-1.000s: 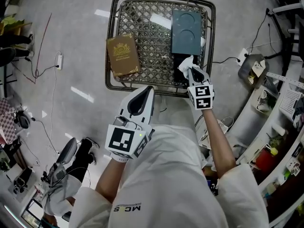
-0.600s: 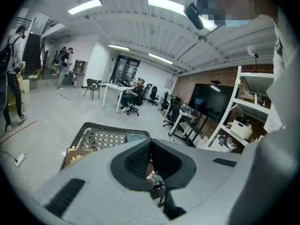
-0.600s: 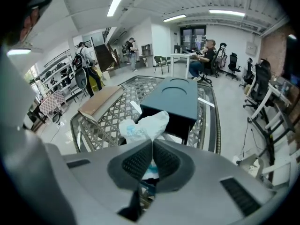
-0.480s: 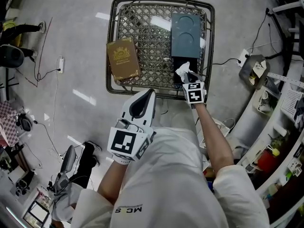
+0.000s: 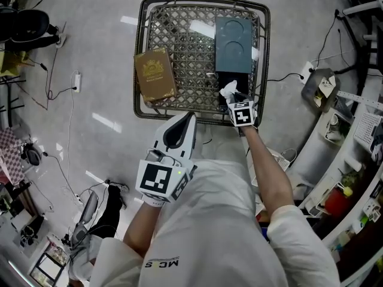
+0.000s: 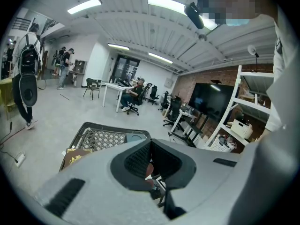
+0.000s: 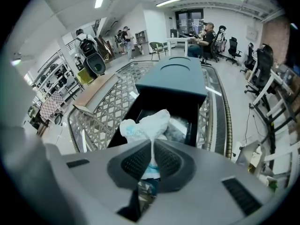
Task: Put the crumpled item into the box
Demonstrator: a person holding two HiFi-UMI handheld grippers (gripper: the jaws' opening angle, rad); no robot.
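White crumpled item (image 7: 145,125) is pinched between the right gripper (image 7: 152,146) pads, bulging out far of the tips; only the right gripper view shows the grip. Head view adds a brown book (image 5: 155,70) at basket (image 5: 142,52) left, bare lattice beside it. Black box (image 7: 164,100) open in the near right corner, teal lid (image 7: 176,76) far of it, wad over its mouth. Left gripper (image 5: 178,129) jaws together, nothing between
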